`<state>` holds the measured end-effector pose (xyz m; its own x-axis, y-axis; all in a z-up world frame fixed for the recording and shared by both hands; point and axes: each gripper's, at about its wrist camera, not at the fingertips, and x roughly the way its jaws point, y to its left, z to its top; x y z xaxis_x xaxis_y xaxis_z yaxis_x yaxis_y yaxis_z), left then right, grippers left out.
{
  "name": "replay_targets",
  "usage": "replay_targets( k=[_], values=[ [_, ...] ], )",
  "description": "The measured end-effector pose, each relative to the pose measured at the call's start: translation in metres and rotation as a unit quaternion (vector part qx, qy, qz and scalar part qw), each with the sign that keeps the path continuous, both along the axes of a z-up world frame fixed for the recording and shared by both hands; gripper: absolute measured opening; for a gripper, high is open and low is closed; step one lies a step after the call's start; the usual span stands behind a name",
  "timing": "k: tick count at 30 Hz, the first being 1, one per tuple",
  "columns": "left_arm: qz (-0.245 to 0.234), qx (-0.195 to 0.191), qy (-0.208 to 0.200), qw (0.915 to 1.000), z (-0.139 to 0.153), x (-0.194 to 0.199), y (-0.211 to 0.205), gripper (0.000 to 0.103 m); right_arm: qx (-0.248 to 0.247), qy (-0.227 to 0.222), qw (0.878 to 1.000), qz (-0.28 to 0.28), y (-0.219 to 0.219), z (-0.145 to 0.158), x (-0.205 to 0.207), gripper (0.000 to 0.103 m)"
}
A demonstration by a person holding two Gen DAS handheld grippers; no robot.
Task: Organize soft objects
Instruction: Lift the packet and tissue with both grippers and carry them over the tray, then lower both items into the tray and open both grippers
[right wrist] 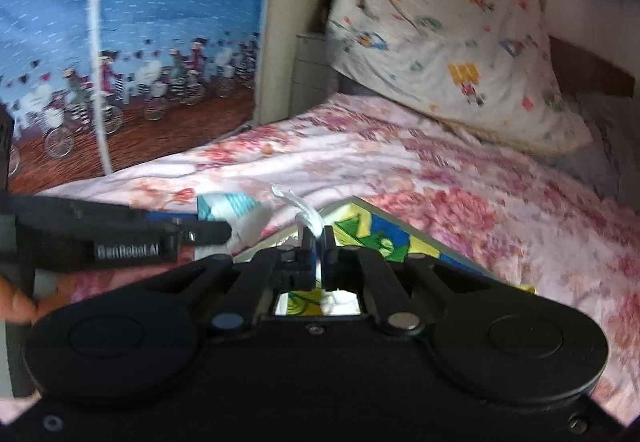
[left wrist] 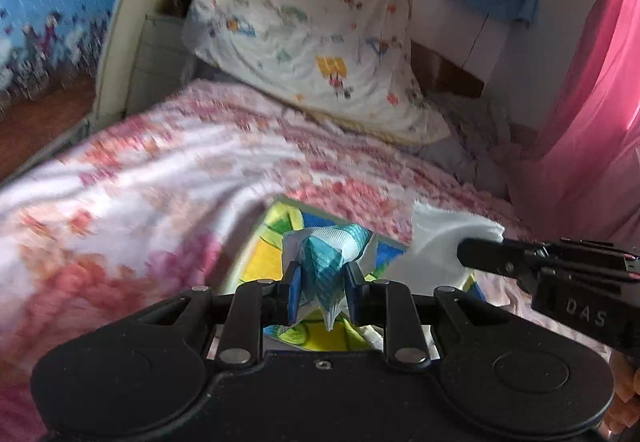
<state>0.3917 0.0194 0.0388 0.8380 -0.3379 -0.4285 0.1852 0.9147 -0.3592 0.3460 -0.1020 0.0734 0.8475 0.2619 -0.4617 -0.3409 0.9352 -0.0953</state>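
Observation:
My left gripper (left wrist: 322,276) is shut on a bunched corner of a white cloth with a teal pattern (left wrist: 330,254), held above a bed. My right gripper (right wrist: 317,256) is shut on another white corner of the same cloth (right wrist: 306,212). In the left wrist view the right gripper (left wrist: 464,252) comes in from the right, pinching the white corner (left wrist: 444,238). In the right wrist view the left gripper (right wrist: 226,232) comes in from the left with the teal cloth (right wrist: 236,208). A cushion with a yellow, green and blue print (right wrist: 384,238) lies on the bed below both grippers.
The bed has a pink floral cover (left wrist: 168,178). A white patterned pillow (left wrist: 316,22) leans upright at the head of the bed. A blue printed curtain (right wrist: 140,22) hangs on the left. A pink curtain (left wrist: 600,90) hangs on the right.

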Motion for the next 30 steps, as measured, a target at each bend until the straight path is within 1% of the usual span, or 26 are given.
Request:
replay_targets(
  k=[4, 7, 11, 14, 15, 16, 19, 22, 25, 30],
  values=[
    [-0.009, -0.017, 0.038, 0.9991, -0.014, 0.028, -0.017, 0.024, 0.021, 0.024, 0.999, -0.031, -0.017, -0.013, 0.023, 0.0],
    [-0.007, -0.02, 0.05, 0.9985, -0.02, 0.042, -0.026, 0.024, 0.032, 0.041, 0.997, -0.05, -0.031, -0.026, 0.032, 0.0],
    [-0.004, -0.012, 0.064, 0.9979, -0.028, 0.055, -0.037, 0.024, 0.036, 0.059, 0.995, -0.073, -0.048, -0.042, 0.035, 0.0],
    [-0.004, -0.001, 0.082, 0.9966, -0.036, 0.062, -0.048, 0.024, 0.036, 0.067, 0.994, -0.081, -0.058, -0.053, 0.028, 0.0],
    [-0.004, 0.003, 0.084, 0.9964, -0.039, 0.062, -0.05, 0.024, 0.037, 0.07, 0.993, -0.083, -0.069, -0.061, 0.02, 0.0],
    [-0.004, 0.009, 0.084, 0.9964, -0.04, 0.061, -0.053, 0.024, 0.037, 0.073, 0.993, -0.085, -0.073, -0.068, 0.021, 0.0],
    [-0.01, 0.019, 0.08, 0.9966, -0.041, 0.059, -0.061, 0.025, 0.037, 0.076, 0.992, -0.09, -0.081, -0.078, 0.02, 0.0],
    [-0.011, 0.021, 0.073, 0.9971, -0.04, 0.059, -0.068, 0.025, 0.041, 0.078, 0.992, -0.094, -0.086, -0.084, 0.019, 0.0],
    [-0.015, 0.034, 0.067, 0.9971, -0.038, 0.06, -0.077, 0.026, 0.044, 0.08, 0.991, -0.098, -0.096, -0.094, 0.02, 0.001],
    [-0.01, 0.045, 0.069, 0.9966, -0.039, 0.06, -0.083, 0.03, 0.048, 0.075, 0.991, -0.101, -0.105, -0.097, 0.014, 0.002]
  ],
)
